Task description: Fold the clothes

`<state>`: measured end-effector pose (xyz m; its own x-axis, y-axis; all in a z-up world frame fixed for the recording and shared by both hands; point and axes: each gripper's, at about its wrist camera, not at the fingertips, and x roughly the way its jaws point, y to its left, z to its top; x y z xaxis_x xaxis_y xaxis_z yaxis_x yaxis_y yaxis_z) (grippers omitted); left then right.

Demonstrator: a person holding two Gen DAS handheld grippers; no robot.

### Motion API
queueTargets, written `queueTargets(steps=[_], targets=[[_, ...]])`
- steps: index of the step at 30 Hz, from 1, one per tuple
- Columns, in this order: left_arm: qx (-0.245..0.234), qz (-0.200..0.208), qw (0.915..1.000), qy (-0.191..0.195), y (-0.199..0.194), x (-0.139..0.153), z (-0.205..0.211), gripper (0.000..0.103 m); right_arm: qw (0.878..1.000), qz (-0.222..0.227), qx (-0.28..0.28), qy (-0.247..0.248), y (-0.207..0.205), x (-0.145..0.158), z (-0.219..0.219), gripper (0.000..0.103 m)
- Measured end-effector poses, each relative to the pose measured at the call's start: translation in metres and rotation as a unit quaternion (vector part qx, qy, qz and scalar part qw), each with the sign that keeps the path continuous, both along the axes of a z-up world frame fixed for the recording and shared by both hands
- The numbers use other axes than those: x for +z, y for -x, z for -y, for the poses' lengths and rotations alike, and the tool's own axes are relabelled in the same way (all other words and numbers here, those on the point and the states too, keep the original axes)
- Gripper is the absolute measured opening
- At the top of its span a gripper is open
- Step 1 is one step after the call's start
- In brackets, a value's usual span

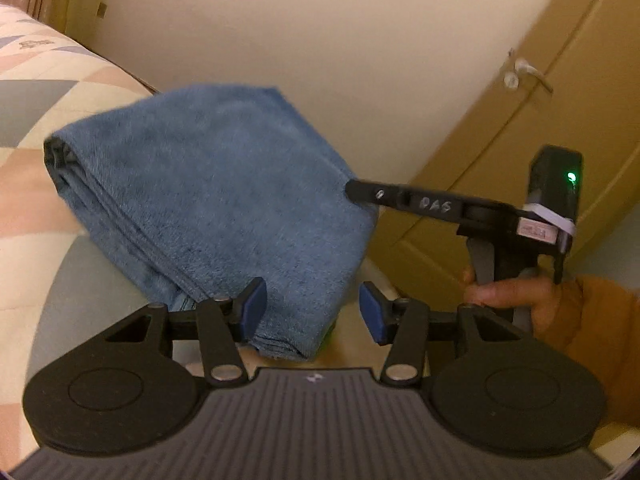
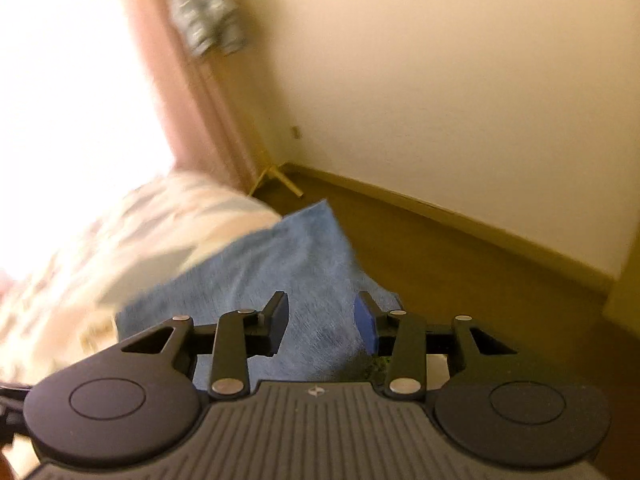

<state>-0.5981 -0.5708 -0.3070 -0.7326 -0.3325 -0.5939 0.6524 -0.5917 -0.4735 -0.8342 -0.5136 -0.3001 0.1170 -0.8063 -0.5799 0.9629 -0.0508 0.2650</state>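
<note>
A folded blue towel is lifted off the corner of the bed, bunched in thick layers. Its lower corner hangs between the fingers of my left gripper. The left pad touches the cloth and a gap shows at the right pad, so the jaws stand open. My right gripper, seen from the side, bites the towel's right edge, and a hand in an orange sleeve holds its handle. In the blurred right wrist view the towel fills the space between the pads of the right gripper.
A bed with a patterned sheet lies to the left, also in the right wrist view. A yellow door with a handle stands at the right. A wooden floor, a bright window with a curtain and a clothes stand lie beyond.
</note>
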Motion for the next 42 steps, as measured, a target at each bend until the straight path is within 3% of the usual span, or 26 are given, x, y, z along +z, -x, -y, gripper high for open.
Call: queueTargets(steps=[4, 11, 16, 19, 22, 24, 26, 29, 33, 36, 39, 42], targets=[[0.005, 0.009, 0.9999, 0.013, -0.002, -0.024, -0.004, 0.041, 0.996, -0.075, 0.054, -0.02, -0.007, -0.042, -0.004, 0.039], [0.033, -0.004, 0.9994, 0.014, -0.005, 0.004, -0.003, 0.042, 0.997, -0.053, 0.054, -0.017, 0.002, -0.037, -0.003, 0.04], [0.03, 0.068, 0.9959, 0.052, 0.017, -0.014, -0.018, 0.046, 0.997, -0.049, 0.059, -0.015, 0.004, -0.036, -0.005, 0.041], [0.039, 0.075, 0.9949, 0.056, 0.019, -0.009, -0.02, 0.044, 0.996, -0.051, 0.065, -0.015, 0.004, -0.04, -0.009, 0.041], [0.058, 0.046, 0.9955, 0.059, 0.003, 0.021, -0.015, 0.04, 0.995, -0.044, 0.076, -0.046, 0.01, -0.024, 0.003, 0.041], [0.079, 0.032, 0.9938, 0.07, -0.008, 0.037, -0.001, 0.048, 0.995, -0.031, 0.08, -0.05, 0.015, -0.007, 0.01, 0.042], [0.101, 0.019, 0.9913, 0.082, -0.019, 0.053, 0.013, 0.05, 0.997, -0.001, 0.074, -0.022, 0.026, 0.014, 0.017, 0.042], [0.139, 0.02, 0.9855, 0.095, -0.029, 0.053, 0.051, 0.048, 0.997, 0.008, 0.077, 0.012, 0.033, 0.034, 0.046, 0.042], [0.176, 0.019, 0.9804, 0.088, -0.038, 0.036, 0.097, 0.042, 0.994, -0.026, 0.103, 0.029, 0.028, 0.036, 0.104, 0.042], [0.187, 0.042, 0.9789, 0.07, -0.037, 0.014, 0.117, 0.039, 0.991, -0.049, 0.123, 0.017, 0.018, 0.024, 0.149, 0.036], [0.195, 0.06, 0.9766, 0.069, -0.038, 0.001, 0.122, 0.036, 0.986, -0.062, 0.141, -0.056, 0.008, -0.012, 0.193, 0.019], [0.205, 0.066, 0.9746, 0.063, -0.039, 0.004, 0.122, 0.037, 0.982, -0.018, 0.14, -0.128, 0.017, -0.04, 0.21, 0.016]])
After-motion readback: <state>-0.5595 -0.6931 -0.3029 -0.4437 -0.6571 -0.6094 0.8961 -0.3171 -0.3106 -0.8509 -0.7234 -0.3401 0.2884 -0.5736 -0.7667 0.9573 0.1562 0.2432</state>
